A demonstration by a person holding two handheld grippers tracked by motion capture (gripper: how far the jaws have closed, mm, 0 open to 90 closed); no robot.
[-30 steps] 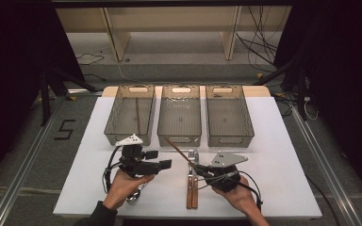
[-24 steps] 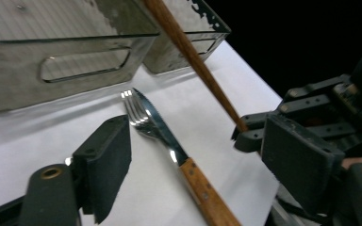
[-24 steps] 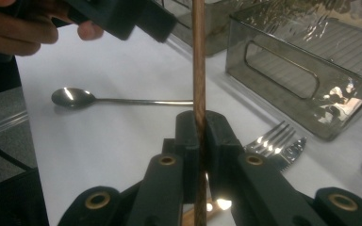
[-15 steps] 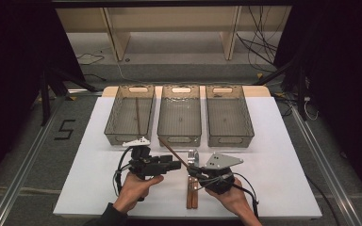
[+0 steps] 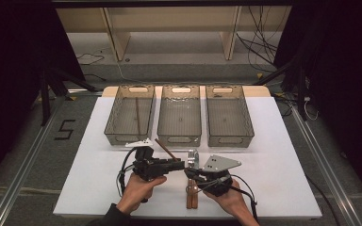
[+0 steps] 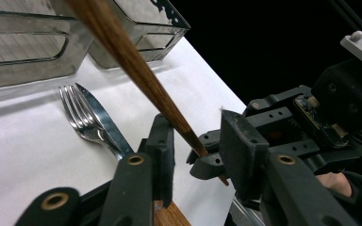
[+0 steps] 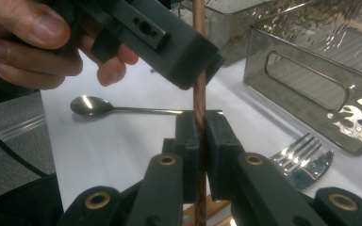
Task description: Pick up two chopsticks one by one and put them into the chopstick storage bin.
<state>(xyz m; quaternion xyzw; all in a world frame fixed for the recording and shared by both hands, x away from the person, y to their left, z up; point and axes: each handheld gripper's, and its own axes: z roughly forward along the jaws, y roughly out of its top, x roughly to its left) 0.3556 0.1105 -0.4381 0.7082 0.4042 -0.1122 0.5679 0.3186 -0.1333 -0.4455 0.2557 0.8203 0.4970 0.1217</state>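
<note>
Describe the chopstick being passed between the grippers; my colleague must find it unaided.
Start at the white table, in front of the middle bin. There the right gripper clamps a thin brown chopstick slanting upward. Unlike the fork and spoon, it is wooden.

White desk (image 5: pixel 283 155) with cutlery and bins
Three clear bins (image 5: pixel 181 115) line its far side; a fork (image 7: pixel 298 149), knife (image 7: pixel 316 175) and spoon (image 7: pixel 118 108) lie nearer.

black grippers (image 5: pixel 176 165), brass-ringed screws

Right claw (image 7: pixel 201 136) clamped tight; left claw (image 6: pixel 195 155) has just been closing.
</note>
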